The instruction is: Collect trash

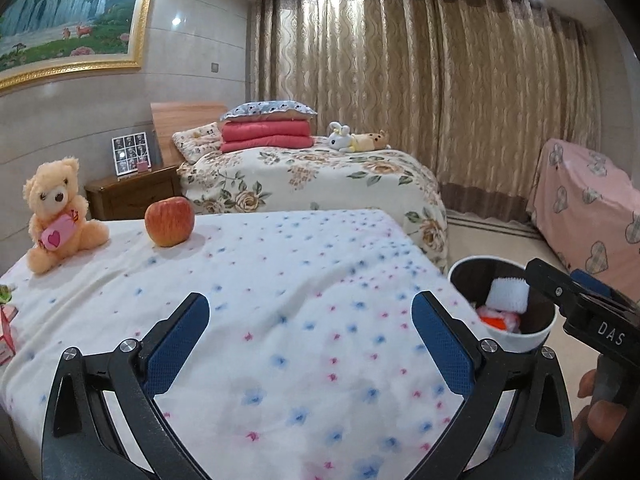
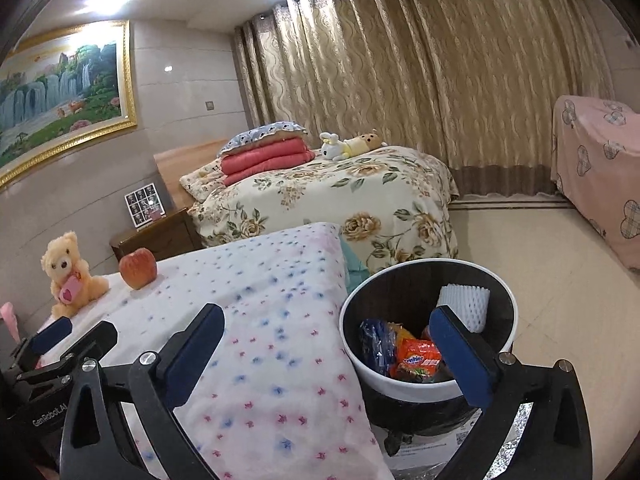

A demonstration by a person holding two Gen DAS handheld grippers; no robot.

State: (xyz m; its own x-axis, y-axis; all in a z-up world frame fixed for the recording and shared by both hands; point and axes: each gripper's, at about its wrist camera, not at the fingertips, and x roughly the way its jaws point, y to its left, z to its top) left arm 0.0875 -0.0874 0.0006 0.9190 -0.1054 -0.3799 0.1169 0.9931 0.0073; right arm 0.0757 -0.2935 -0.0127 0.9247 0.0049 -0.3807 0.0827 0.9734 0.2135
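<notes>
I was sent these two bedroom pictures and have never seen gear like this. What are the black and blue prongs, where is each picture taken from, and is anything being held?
No robot here: a person holds a two-finger tool in each hand, with a wide-angle camera on each looking along its fingers. One picture comes from the left gripper, the other from the right gripper. The blue-padded prongs are their jaws; both stand wide open and hold nothing. Each tool also shows at the edge of the other's picture.

On the flower-print cover sit a teddy bear and an apple. Beside it stands a trash bin already holding a snack wrapper and white foam netting.
</notes>
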